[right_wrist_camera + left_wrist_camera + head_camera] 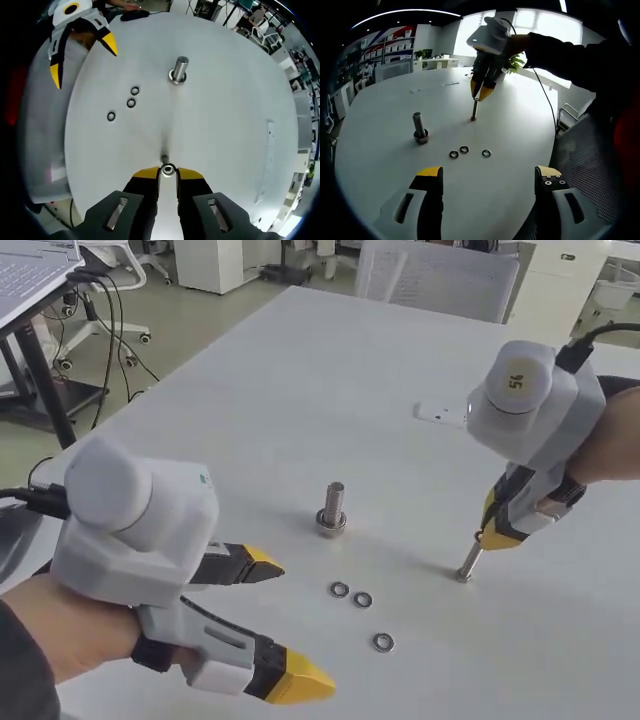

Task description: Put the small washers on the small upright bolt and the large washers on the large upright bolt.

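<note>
Left gripper hangs idle, jaws wide apart, nothing btwn them. Three loose washers lie on the table just ahead of its fingertips, w/ the large bolt upright beyond them. Right gripper points down, jaws nearly together, pinching what looks like a small washer at the very tips, directly over the top of the small bolt. Step in hand, prob.: seating that washer on the small bolt. Next move needs the hole centred on the shank, then the jaws eased apart so it drops, with no sideways push, as the bolt looks tippy.
</note>
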A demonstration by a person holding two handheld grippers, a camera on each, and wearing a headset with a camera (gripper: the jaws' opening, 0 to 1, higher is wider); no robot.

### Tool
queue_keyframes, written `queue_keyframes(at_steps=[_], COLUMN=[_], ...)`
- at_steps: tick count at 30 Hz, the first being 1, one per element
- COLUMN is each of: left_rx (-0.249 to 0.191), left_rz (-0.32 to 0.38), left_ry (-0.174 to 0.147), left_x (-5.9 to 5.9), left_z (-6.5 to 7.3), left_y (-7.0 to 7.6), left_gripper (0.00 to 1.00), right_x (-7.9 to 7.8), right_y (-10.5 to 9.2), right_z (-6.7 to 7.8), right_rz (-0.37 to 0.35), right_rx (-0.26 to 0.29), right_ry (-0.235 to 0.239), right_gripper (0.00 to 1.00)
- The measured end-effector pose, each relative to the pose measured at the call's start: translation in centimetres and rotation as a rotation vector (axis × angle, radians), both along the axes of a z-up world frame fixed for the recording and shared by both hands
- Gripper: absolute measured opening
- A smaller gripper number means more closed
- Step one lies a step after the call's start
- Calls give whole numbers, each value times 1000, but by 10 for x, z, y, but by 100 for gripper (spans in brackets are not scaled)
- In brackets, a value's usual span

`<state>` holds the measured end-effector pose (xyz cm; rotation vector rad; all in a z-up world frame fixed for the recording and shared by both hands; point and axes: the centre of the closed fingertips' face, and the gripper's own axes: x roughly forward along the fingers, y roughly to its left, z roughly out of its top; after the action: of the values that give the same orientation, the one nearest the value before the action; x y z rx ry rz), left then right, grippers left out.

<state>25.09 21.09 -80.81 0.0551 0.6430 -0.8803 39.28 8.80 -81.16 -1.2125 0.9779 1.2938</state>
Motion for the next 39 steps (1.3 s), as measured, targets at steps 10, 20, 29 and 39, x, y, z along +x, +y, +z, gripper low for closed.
queue_keyframes(at_steps=[10,20,29,39], left_rx=[1,2,3,3], left_rz=[2,5,6,8], left_ry=[3,5,9,12], left_x=[1,1,0,-2], left_z=[0,-1,-2,-2], left_y=[0,0,0,1], left_gripper=[74,74,74,74], right_x=[2,4,1,-1], right_y=[0,-2,0,3], right_z=[-2,-12,-20,-34], right_rz=[-1,-10,-8,-15], right_rx=[2,-3,-7,-7], right_ry=[8,21,31,46], right_gripper=[14,14,14,14])
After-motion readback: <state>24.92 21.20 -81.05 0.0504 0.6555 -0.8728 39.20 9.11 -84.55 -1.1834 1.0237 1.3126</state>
